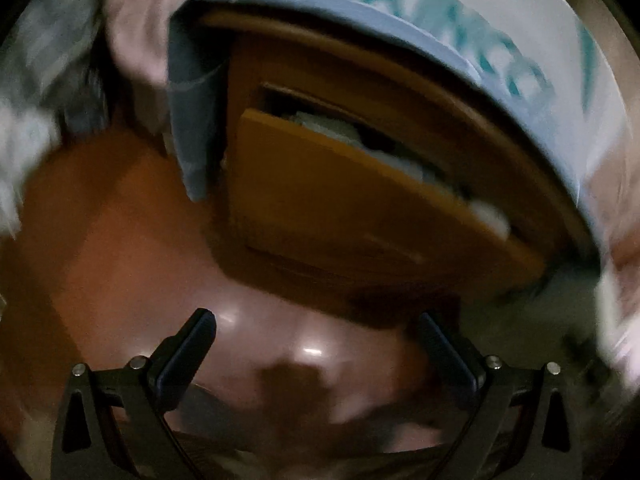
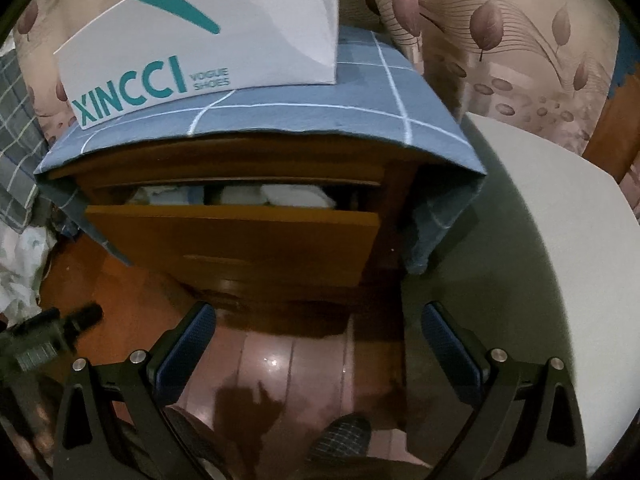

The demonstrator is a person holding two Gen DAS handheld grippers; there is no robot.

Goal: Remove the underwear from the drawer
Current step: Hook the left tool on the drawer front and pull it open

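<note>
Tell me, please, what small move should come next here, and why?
Probably bring the right claw forward and up toward the gap above the drawer front. The drawer is only partly open, pale folded cloth shows inside, and both claws are open, empty and short of it. The left claw view is motion-blurred, so the right seems better placed.

**Dim room, left view smeared, right view sharp**

You're working in low, warm light. Your left wrist view is streaking with heavy motion blur: the shoe box (image 1: 500, 36) lettering and the drawer (image 1: 360, 200) edges are smearing. Your right wrist view is staying crisp; the box print is reading cleanly. Small glare spots are glinting on the glossy floor (image 2: 276, 360), and a dark shadow is lying below them. Both fisheyes are bending edges and vignetting to black corners.
</note>
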